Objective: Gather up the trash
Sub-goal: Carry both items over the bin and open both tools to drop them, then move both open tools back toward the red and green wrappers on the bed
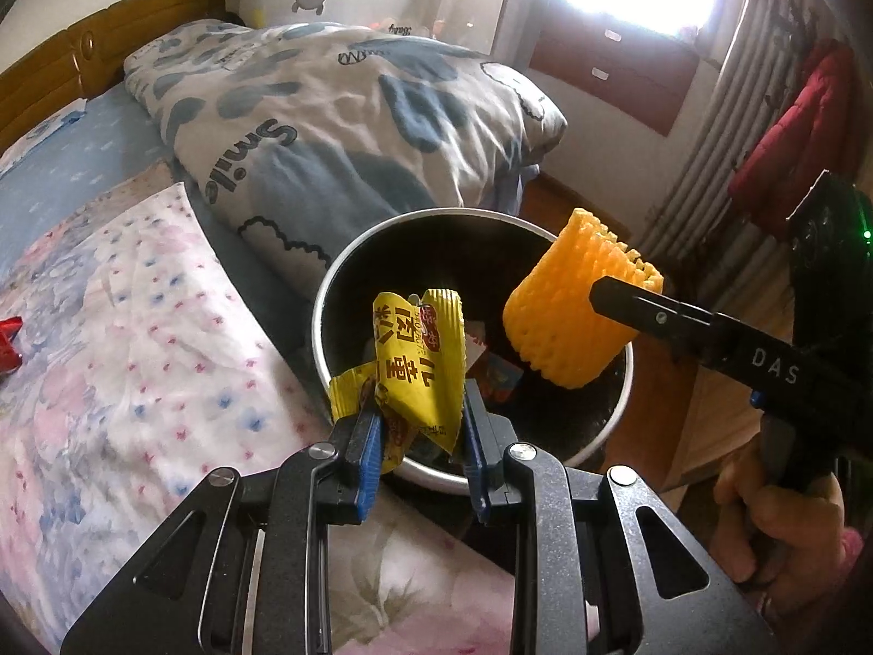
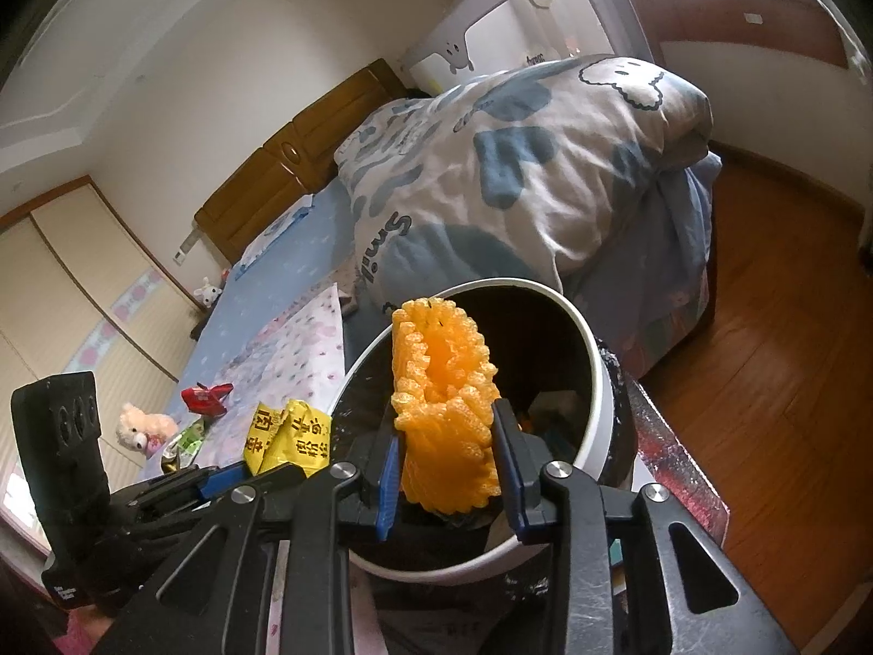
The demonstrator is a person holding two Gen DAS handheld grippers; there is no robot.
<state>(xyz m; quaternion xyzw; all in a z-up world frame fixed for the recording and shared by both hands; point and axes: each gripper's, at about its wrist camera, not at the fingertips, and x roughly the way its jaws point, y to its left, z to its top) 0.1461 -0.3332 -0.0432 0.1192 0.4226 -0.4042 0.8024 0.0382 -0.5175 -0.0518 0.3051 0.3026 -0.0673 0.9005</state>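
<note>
Your left gripper (image 1: 417, 415) pinches a yellow wrapper (image 1: 417, 363) over the bin (image 1: 349, 278). Your right gripper (image 2: 450, 458) clamps an orange foam net (image 2: 444, 398) above it.

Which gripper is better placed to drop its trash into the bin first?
Right, probably. Its orange foam net hangs over the bin opening, while the left gripper's yellow wrapper sits at the near rim.
</note>
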